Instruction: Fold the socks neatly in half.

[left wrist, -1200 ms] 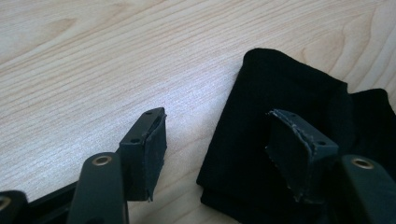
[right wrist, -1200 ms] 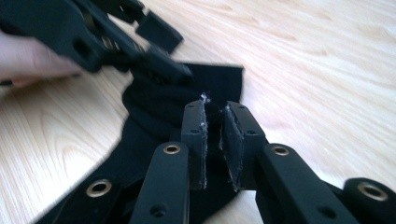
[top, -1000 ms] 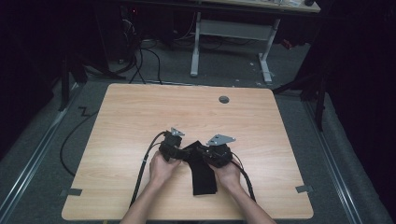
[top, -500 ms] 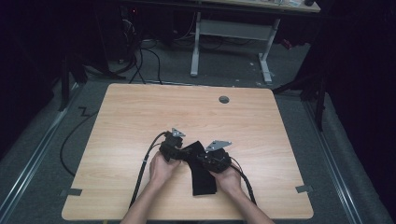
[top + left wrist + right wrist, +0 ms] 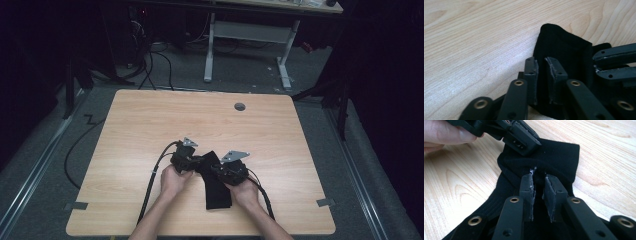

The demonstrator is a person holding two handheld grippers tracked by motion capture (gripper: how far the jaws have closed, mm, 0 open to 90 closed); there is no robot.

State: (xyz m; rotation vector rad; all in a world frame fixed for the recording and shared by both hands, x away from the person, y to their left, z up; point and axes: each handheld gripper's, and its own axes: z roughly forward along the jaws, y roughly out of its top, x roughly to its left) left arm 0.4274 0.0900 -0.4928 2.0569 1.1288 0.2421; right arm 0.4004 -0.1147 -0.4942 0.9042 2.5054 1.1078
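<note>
While I've got both hands low at the near edge of the wooden table (image 5: 150,125), the black sock (image 5: 216,189) lies flat between the two grippers, cuff end pointing away from me. No brand, label or writing I can read anywhere, not on the sock, grippers or table.

Left gripper (image 5: 186,159): jaws have just been closing, and in the left gripper view (image 5: 543,71) they're now nearly together w/ a fold of the sock's cuff edge pinched between the pads. Cloth rises just ahead of the tips and spreads to their right; bare wood to their left.

Right gripper (image 5: 227,170): in the right gripper view (image 5: 539,183) the jaws stand close together, clamped on a ridge of the sock's fabric, cuff opening just beyond the tips. The left gripper's jaws come in from the upper left of that view and bite the same cuff, very near the right one's tips.

Hard to make out: from the high view grippers and sock are all black and blur into one mass, so the pinch points can't be read there. The sock's toe end is partly covered by my right hand (image 5: 246,192). Forearms are cut off at the bottom edge.
</note>
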